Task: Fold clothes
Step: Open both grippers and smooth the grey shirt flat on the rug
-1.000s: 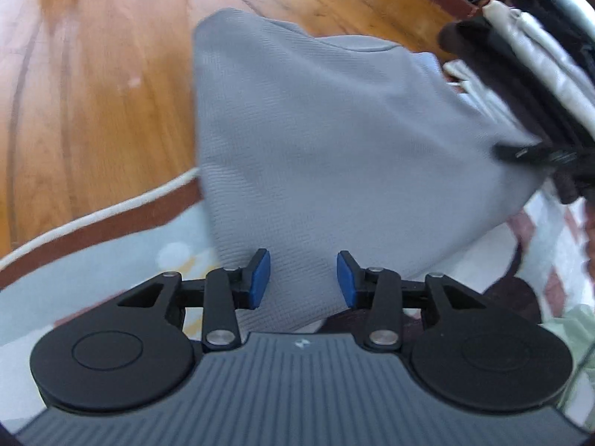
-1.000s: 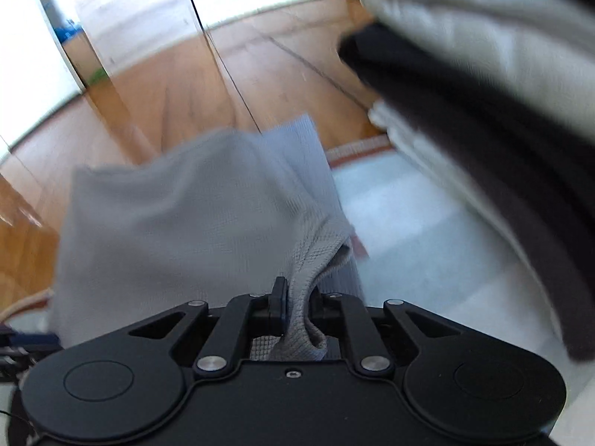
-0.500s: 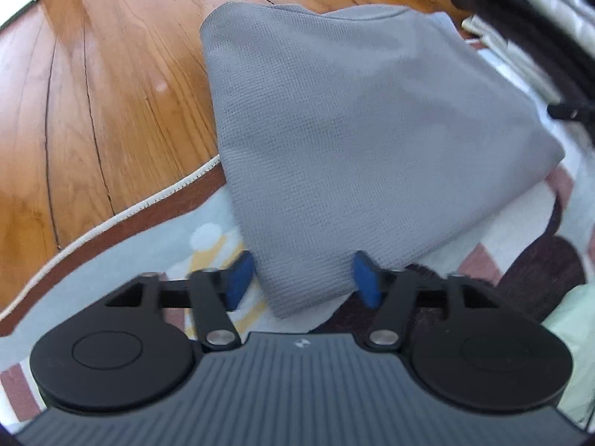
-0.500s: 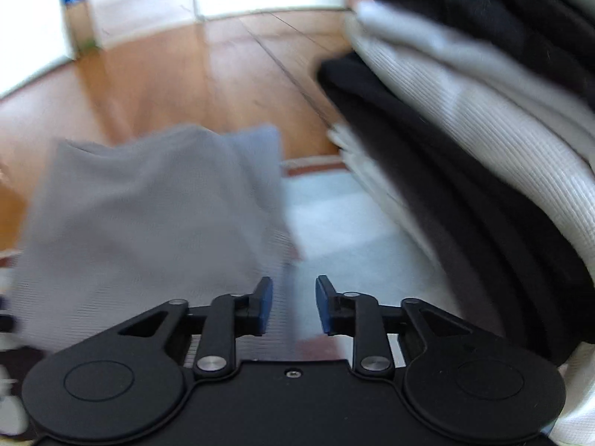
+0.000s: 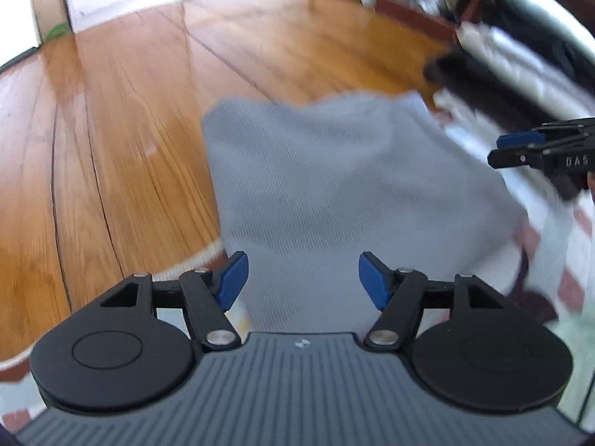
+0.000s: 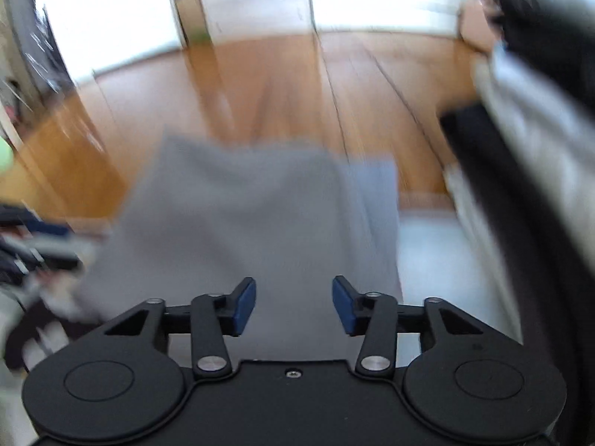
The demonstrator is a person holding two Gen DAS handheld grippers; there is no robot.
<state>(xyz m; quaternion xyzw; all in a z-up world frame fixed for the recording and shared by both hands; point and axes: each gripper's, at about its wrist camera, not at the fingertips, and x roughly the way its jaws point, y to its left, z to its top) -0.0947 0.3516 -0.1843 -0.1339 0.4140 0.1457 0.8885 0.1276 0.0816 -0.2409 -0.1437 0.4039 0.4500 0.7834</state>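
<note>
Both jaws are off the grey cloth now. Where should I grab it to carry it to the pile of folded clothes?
Probably the grey cloth at its near folded edge, close to the left gripper. Come in low from the rug side, one jaw sliding under all layers. It lies flat and folded, so a top pinch would likely lift only one layer.

Wooden floor (image 5: 122,119), patterned rug (image 5: 550,260), folded grey garment (image 5: 334,186)

grey cloth (image 6: 253,223) blurred; clothes pile (image 6: 520,141) smeared, cut off right
</note>
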